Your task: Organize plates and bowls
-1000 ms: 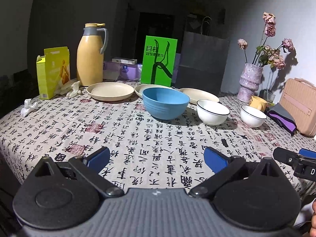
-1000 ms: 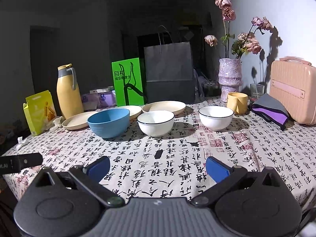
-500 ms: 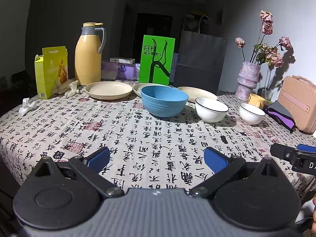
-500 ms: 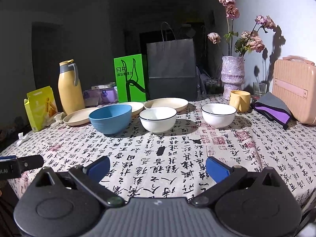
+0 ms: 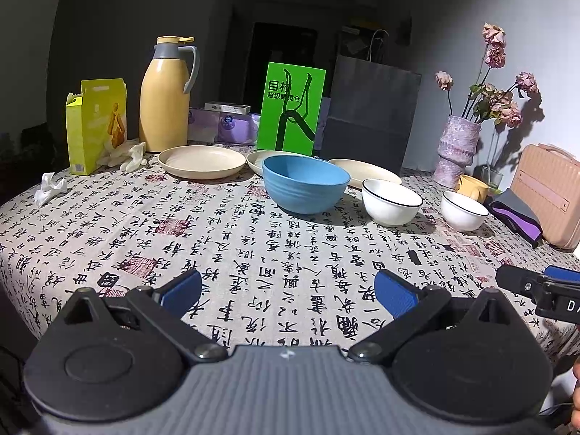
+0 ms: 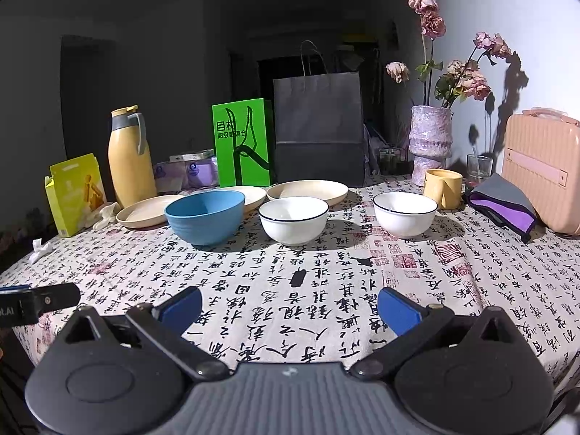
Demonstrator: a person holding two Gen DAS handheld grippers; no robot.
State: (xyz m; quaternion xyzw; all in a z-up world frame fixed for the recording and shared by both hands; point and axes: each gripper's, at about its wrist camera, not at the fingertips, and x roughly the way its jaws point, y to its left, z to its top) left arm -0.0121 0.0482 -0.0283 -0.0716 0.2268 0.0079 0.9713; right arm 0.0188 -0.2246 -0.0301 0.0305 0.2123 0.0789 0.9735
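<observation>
A blue bowl [image 5: 303, 187] [image 6: 204, 216] stands mid-table, with two white bowls [image 5: 391, 201] [image 5: 464, 210] to its right; in the right wrist view they sit at centre [image 6: 293, 219] and right [image 6: 405, 213]. Three beige plates [image 5: 202, 161] [image 5: 364, 172] [image 6: 307, 190] lie in a row behind the bowls; the middle plate [image 5: 255, 159] is partly hidden by the blue bowl. My left gripper [image 5: 288, 291] is open and empty over the table's near edge. My right gripper [image 6: 290, 308] is open and empty, also near the front edge.
At the back stand a yellow thermos [image 5: 165, 96], yellow box [image 5: 96, 125], green box [image 5: 290, 108], dark paper bag [image 5: 369, 116] and flower vase [image 5: 457, 150]. A yellow cup [image 6: 442, 188], purple-grey cloth [image 6: 502, 204] and pink case [image 6: 543, 170] sit at right.
Both grippers have drawn back and lowered a little, so the dishes sit slightly higher in view. Nothing on the table has moved. Both stay open.
</observation>
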